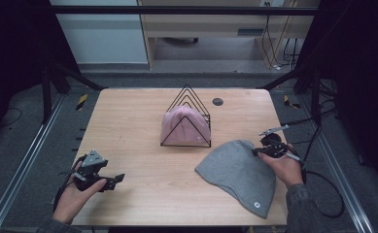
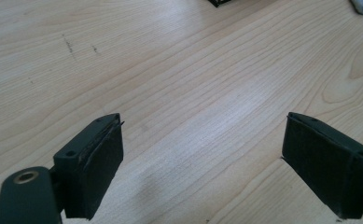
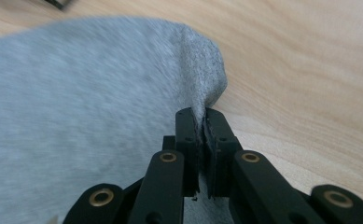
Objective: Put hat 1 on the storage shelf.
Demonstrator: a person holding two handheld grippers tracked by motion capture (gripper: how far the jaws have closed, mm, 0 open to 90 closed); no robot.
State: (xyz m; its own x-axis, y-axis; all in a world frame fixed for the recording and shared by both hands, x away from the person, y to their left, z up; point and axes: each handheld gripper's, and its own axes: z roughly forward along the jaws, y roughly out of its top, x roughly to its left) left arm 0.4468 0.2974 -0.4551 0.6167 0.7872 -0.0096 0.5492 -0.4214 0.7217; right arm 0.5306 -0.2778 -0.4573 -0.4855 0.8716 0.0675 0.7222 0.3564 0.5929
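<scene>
While the grey beanie (image 1: 239, 174) lies flat on the near right part of the wooden table (image 1: 128, 145), its far edge is pinched by the right gripper (image 3: 201, 122), whose jaws are pressed together on a small fold of the knit with no gap seen between pad and cloth. The pinch is taken at the rim of the hat, close to its corner, so only a thin bite of fabric is held; for the lift to go well, the grip is best kept firm and the hat raised slowly, so that the cloth is not dragged out of the jaws by its own weight. A pink beanie (image 1: 184, 125) is already lodged in the black wire rack (image 1: 186, 116) at the middle of the table, just beyond the grey one, and a free slot there is judged to be the likely goal. The left gripper (image 2: 202, 154) is held low over bare wood at the near left, its jaws wide apart and holding nothing; it could be brought across to take the opposite edge, so that the hat is carried spread and not bunched.
</scene>
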